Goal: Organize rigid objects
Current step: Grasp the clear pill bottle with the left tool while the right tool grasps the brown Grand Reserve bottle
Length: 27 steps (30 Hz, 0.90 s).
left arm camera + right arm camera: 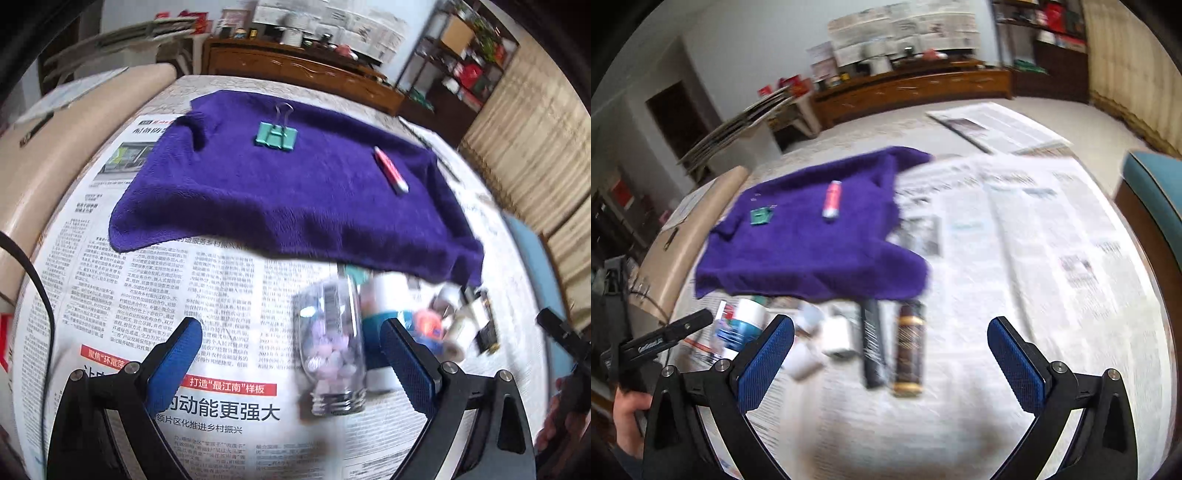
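Note:
A purple cloth (288, 195) (812, 240) lies on the newspaper-covered table. On it rest a teal binder clip (276, 134) (760, 216) and a pink tube (390, 169) (832, 199). Near the cloth's front edge lies a cluster: a clear bottle of pastel pieces (332, 343), a white and blue container (380, 325) (744, 325), small white pieces (805, 358), a black comb-like bar (872, 343) and a brown tube (909, 349). My left gripper (291, 358) is open, the bottle lying between its fingers untouched. My right gripper (892, 354) is open above the brown tube and black bar.
Newspaper sheets (1034, 240) cover the table. A beige chair back (74, 155) stands at the left, a teal seat (1156, 192) at the right. A hand (626, 410) holds the other gripper at the lower left of the right wrist view. A wooden sideboard (295, 74) is behind.

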Motion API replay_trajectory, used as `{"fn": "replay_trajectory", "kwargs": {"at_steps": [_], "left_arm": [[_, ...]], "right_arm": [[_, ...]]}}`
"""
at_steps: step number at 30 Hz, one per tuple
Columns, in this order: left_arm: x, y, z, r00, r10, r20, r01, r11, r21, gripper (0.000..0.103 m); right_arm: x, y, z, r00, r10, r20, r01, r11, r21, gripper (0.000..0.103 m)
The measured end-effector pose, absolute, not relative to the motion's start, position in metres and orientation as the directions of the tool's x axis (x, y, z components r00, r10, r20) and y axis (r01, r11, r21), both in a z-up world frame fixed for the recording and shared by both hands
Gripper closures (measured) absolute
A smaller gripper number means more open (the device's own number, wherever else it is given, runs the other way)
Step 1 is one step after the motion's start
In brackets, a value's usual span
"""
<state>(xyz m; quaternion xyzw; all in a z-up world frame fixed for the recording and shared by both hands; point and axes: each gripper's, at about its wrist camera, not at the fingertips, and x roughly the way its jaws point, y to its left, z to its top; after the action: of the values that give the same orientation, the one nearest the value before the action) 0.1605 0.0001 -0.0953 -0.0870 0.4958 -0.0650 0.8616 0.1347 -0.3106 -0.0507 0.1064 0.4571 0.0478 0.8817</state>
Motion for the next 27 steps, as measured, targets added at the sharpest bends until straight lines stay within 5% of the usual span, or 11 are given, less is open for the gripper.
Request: {"fn": "replay_trajectory", "kwargs": {"at_steps": [7,16,27], "left_arm": [[0.161,-0.021,-0.112,0.481,-0.122,-0.868,0.09,0.992,-0.089,0.006],[0.158,-0.035,-0.114,0.524,-0.04,-0.851,0.066,0.998,-0.006,0.009],[0.145,-0.048,-0.109,0.561,-0.068,-0.825,0.113,0.994,-0.005,0.046]], "right_arm": [[0.119,-0.343,-0.071,0.589,0.201,-0.783,0.126,0.934,0.334,0.0],[0.12,-0.338,-0.067,0.599,0.145,-0.788,0.103,0.961,0.256,0.0],[0.113,-0.336,-0.064,0.6,0.159,-0.784,0.085,0.962,0.26,0.0]]}}
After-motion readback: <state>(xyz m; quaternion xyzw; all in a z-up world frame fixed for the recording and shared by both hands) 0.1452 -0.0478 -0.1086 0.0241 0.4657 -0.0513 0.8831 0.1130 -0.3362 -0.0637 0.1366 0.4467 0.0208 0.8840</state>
